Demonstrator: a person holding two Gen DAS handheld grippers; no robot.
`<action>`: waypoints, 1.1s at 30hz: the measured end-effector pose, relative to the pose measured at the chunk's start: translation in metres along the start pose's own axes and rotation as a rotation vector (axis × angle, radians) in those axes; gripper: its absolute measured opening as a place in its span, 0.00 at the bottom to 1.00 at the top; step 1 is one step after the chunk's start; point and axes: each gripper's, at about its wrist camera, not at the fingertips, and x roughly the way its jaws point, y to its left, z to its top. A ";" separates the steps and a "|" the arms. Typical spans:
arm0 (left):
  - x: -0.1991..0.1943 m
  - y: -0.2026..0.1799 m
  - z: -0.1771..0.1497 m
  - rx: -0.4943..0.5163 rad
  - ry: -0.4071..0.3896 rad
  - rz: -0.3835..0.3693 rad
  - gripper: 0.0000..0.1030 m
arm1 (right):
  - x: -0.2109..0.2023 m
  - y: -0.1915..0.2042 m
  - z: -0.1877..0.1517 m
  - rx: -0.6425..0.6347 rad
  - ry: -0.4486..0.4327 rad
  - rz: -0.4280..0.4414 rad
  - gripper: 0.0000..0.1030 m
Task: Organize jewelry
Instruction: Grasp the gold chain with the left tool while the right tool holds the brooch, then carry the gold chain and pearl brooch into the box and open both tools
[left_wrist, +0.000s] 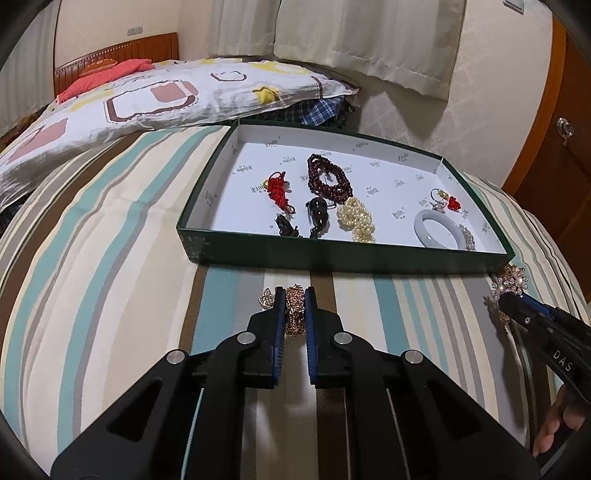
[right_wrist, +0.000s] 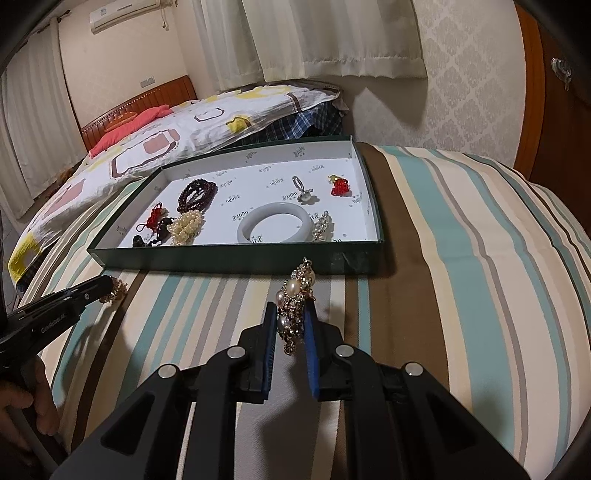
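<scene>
A: Jewelry, left to right: gold chain bundle (left_wrist: 294, 311) pinched in left gripper (left_wrist: 295, 308), low over striped bedspread (left_wrist: 110, 258), just short of green box (left_wrist: 332, 258) near wall.

B: Clamped firmly, or only resting between the pads?

A: Narrow, pads pressed on both sides (looks held). Further right, inside the box: red tassel charm (left_wrist: 277, 190), dark red bead string (left_wrist: 328, 179), pearl cluster (left_wrist: 356, 218), white bangle (left_wrist: 439, 229). Far right, pearl brooch (right_wrist: 297, 306) squeezed in right gripper (right_wrist: 291, 314), also just outside the box.

B: Step in hand?

A: Probably carrying both pieces to the box. Next: lift over the near wall, find a bare patch of white floor, spread the pads without snagging chain links.

B: Any writing?

A: "DAS" on the right gripper body; small repeated logo print on the box lining, too blurred to read.
</scene>
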 end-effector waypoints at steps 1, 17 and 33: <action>-0.002 0.000 0.001 0.001 -0.005 0.002 0.10 | -0.001 0.001 0.000 -0.001 -0.002 0.001 0.15; -0.040 -0.007 0.020 0.029 -0.115 0.010 0.10 | -0.025 0.010 0.019 -0.017 -0.081 0.016 0.15; -0.071 -0.020 0.078 0.064 -0.290 -0.003 0.10 | -0.043 0.032 0.081 -0.076 -0.253 0.048 0.15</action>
